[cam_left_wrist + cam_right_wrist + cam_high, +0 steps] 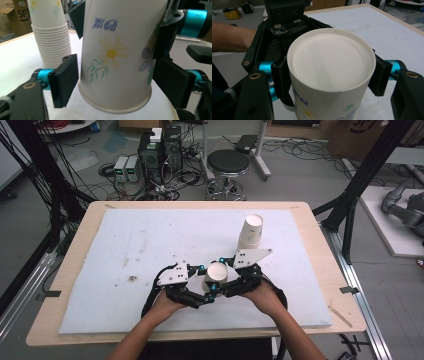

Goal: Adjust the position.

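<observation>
A flower-printed paper cup [217, 271] stands upside down between both grippers at the middle front of the white mat [150, 245]. In the right gripper view its base faces me and my right gripper [332, 77] is shut on its upper wall [329, 67]. The left gripper view looks at the cup's side [115, 55]. My left gripper [117, 82] has both pads against the wall just above the rim, below the right gripper's [122, 25] pads. In the high view the left gripper [206, 279] comes in from the left and the right gripper [226, 275] from the right.
A tilted stack of the same cups [250, 232] stands just behind the right gripper, and in the left gripper view the stack [51, 37] is to the left. The mat lies on a wooden table [75, 270]. A stool [227, 167] and computers [160, 150] are on the floor beyond.
</observation>
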Available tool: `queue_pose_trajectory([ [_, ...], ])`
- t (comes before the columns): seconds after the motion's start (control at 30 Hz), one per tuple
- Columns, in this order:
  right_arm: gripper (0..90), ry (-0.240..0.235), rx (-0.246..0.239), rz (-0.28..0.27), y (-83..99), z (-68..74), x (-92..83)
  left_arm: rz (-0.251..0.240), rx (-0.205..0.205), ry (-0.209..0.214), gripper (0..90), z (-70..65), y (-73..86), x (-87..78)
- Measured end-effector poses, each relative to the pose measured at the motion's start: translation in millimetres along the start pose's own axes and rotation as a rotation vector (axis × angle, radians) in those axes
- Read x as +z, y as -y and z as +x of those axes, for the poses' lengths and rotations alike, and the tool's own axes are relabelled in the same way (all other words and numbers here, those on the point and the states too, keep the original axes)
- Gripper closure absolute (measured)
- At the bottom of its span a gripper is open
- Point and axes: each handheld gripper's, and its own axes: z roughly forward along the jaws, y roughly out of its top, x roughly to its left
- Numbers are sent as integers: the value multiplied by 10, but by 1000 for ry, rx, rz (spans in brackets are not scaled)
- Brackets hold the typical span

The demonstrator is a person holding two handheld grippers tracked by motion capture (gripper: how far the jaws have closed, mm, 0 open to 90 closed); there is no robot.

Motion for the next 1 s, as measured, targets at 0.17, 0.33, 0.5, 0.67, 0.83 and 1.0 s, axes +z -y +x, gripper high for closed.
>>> queue_pose_trajectory([
  [0.17,334,-12,13,-10,12,0,20,0,13,11,254,-7,-3,-4],
  [0.33,338,-20,14,-7,15,9,33,6,18,20,292,-12,-6,-11],
  [0.5,312,-33,16,1,20,3,36,27,18,23,315,-21,-20,-23],
  [0.67,200,-51,32,3,6,6,32,108,28,16,322,-31,-86,-46],
  [0.83,195,-54,11,5,-43,-19,-35,206,56,23,331,-30,-193,-90],
  [1.0,195,-64,-15,19,-69,-11,-71,300,81,26,334,-19,-293,-123],
])
